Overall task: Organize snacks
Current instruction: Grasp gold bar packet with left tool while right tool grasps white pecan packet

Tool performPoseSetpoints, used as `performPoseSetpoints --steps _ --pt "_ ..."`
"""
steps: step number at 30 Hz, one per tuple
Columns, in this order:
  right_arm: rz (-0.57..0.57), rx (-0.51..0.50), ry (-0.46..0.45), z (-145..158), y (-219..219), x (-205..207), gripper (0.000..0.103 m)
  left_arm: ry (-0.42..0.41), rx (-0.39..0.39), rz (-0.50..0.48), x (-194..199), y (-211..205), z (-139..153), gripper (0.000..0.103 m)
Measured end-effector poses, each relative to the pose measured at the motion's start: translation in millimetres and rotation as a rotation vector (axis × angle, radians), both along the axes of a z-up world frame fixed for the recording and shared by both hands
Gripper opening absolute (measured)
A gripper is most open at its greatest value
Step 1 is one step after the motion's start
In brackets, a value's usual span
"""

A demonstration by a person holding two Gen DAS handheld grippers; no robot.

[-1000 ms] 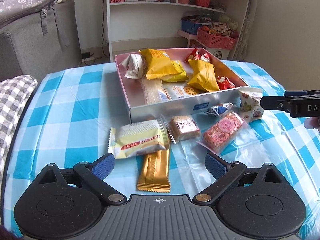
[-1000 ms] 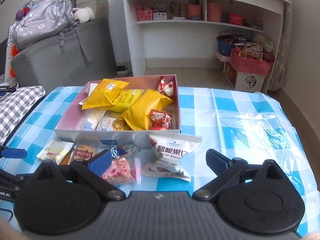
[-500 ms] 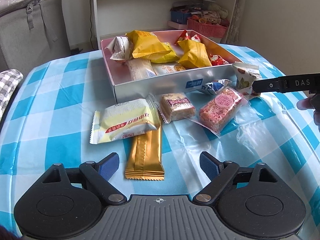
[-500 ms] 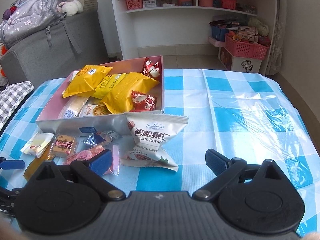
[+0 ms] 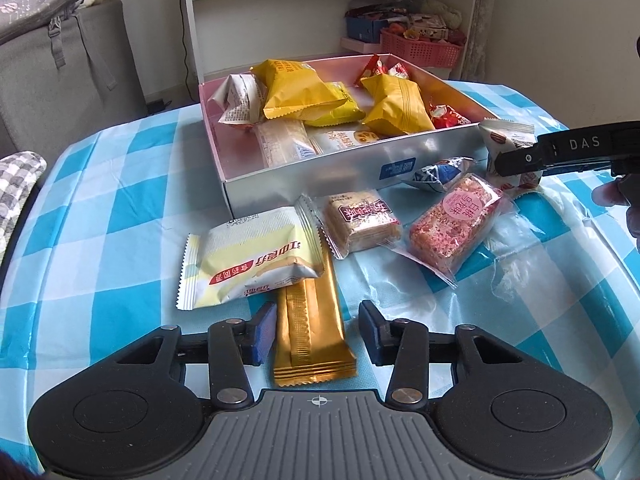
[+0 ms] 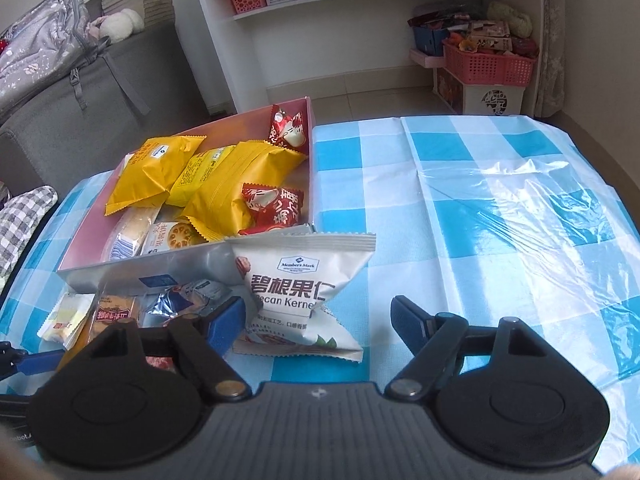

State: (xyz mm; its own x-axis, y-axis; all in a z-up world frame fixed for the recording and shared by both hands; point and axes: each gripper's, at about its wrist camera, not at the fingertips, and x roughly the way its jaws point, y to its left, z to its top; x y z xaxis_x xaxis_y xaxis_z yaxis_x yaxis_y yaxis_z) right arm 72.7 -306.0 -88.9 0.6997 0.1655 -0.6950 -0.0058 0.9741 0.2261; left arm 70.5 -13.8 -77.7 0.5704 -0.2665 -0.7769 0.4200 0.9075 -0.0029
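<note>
Change, left gripper (image 5: pixel 317 334): a second ago its blue pads stood wide with the gold foil snack bar (image 5: pixel 310 330) ahead of them; now they flank the bar's near end, closing. Right pad is still apart from the wrapper; left-pad contact cannot be told.
Change, right gripper (image 6: pixel 318 322): pads were wide; now closing around the white pecan-kernel pouch (image 6: pixel 302 292). Left pad is at the pouch's edge, right pad well clear.
Gold bar, axis: long axis runs away from the left camera, far end tucked under the pale yellow-and-white biscuit pack (image 5: pixel 252 256).
Pecan pouch, pose: leans against the near right corner of the silver, pink-lined box (image 6: pixel 192 262), serrated top edge up.
Surface: blue-and-white checked tablecloth (image 6: pixel 460 208) under clear plastic.
Room: white shelf unit (image 6: pixel 320 28), grey sofa (image 6: pixel 80 92), pink basket (image 6: pixel 488 62).
</note>
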Motion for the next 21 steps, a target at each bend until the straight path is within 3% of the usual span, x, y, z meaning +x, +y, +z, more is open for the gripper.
performPoseSetpoints --steps 5,7,8,21 --pt "-0.002 0.034 0.023 -2 1 4 0.054 0.0 0.005 0.001 -1 -3 1 0.031" --pt "0.008 0.046 0.024 -2 2 4 0.04 0.002 0.002 0.009 -1 -3 1 0.029" --pt "0.014 0.042 0.019 0 4 3 0.038 0.005 0.0 0.013 0 -3 2 0.028" --pt "-0.001 0.022 0.041 9 0 -2 0.03 0.028 -0.047 -0.03 -12 -5 14 0.025"
